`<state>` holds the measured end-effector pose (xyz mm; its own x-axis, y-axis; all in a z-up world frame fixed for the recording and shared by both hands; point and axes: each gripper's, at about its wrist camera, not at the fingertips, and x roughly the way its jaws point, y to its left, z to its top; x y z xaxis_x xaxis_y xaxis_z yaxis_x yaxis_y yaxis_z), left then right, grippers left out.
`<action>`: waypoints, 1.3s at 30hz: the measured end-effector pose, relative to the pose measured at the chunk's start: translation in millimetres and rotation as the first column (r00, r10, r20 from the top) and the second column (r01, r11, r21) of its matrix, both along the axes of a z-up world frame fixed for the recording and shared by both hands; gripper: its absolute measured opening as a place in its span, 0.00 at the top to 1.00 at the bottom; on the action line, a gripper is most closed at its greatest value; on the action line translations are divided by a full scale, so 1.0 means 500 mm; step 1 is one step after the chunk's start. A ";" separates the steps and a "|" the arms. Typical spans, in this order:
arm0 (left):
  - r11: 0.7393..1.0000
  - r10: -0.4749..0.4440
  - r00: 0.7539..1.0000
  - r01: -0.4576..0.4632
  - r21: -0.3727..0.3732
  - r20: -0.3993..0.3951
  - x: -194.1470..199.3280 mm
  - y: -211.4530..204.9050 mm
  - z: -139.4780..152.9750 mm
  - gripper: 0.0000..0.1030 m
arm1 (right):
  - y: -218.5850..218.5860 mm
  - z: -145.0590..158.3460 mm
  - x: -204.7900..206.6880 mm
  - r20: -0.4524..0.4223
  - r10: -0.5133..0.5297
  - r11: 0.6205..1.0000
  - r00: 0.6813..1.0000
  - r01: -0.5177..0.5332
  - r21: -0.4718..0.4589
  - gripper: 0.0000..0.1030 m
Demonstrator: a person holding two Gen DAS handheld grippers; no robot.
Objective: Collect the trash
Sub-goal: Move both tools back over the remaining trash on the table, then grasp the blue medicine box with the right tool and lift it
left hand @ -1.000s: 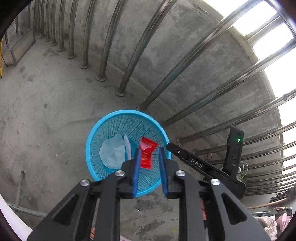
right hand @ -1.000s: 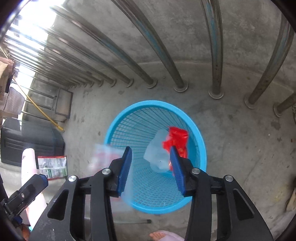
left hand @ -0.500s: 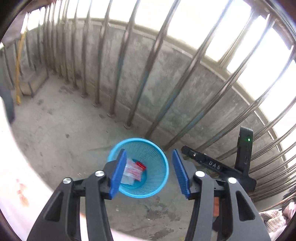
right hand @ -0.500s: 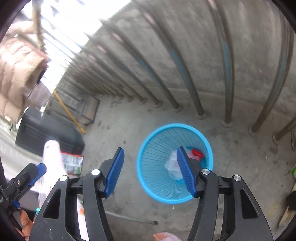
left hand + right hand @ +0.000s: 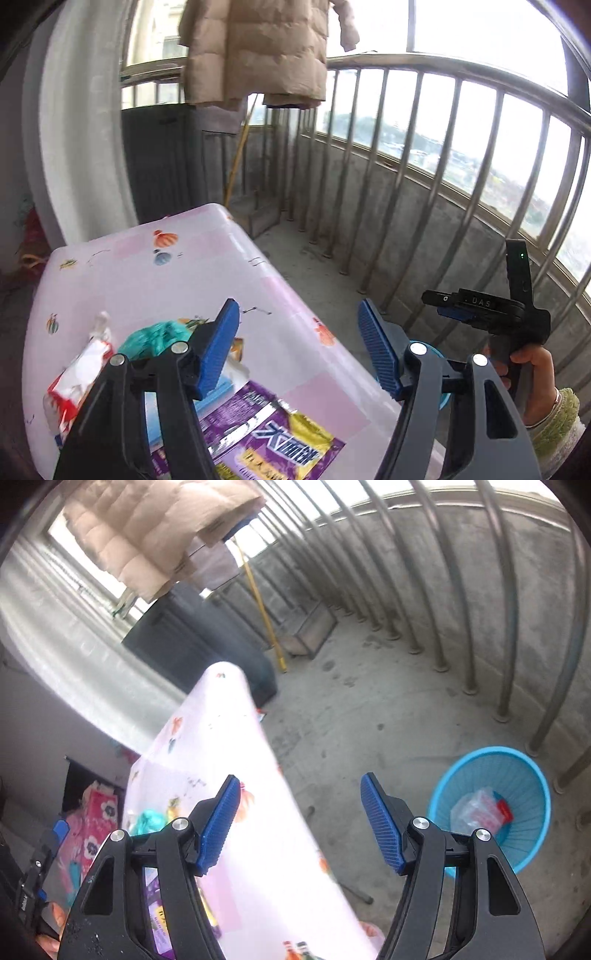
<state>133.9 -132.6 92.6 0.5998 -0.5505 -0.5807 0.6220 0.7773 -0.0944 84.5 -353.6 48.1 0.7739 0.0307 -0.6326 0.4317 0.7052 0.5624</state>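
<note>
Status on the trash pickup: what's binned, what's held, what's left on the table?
Binned: a clear bag and a red wrapper lie in the blue basket. Held: nothing; left gripper and right gripper are opening, nothing between the jaws. Left on the table: purple wrapper, teal bag, red-white pack.

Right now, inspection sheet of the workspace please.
Surface: table with pale pink balloon-print cover.
Job's things: purple wrapper, red-white pack, teal bag on table; blue bin on floor holds clear plastic and a red wrapper.
Clutter: blue item under the purple wrapper, unclear.
Grippers: left gripper and right gripper opening, nothing between them.
Cables: nothing seen.
Surroundings: concrete balcony, railing, hanging coat, yellow pole.
</note>
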 end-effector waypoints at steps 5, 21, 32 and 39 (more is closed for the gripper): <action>0.990 0.142 0.989 -0.143 -0.011 -0.032 -0.023 0.109 -0.009 0.37 | 0.084 0.005 0.042 0.034 0.128 0.991 0.991 -0.130 0.037 0.37; 0.975 0.212 0.976 -0.215 -0.057 -0.057 -0.123 0.268 -0.004 0.37 | 0.231 0.035 -0.023 0.029 0.197 0.978 0.980 -0.199 0.068 0.37; 0.980 0.124 0.987 -0.138 -0.143 -0.103 -0.090 0.338 -0.047 0.37 | 0.322 0.042 0.018 0.044 0.221 0.968 0.974 -0.225 0.111 0.37; 0.984 -0.013 0.993 -0.008 -0.177 -0.116 -0.050 0.323 -0.086 0.37 | 0.335 0.006 0.060 0.046 0.244 0.946 0.969 -0.248 0.210 0.43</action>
<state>108.7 29.1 49.8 0.5322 -0.6523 -0.5397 0.6005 0.7402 -0.3025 114.6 -186.0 51.3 0.7369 0.3541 -0.5759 0.2475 0.6514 0.7172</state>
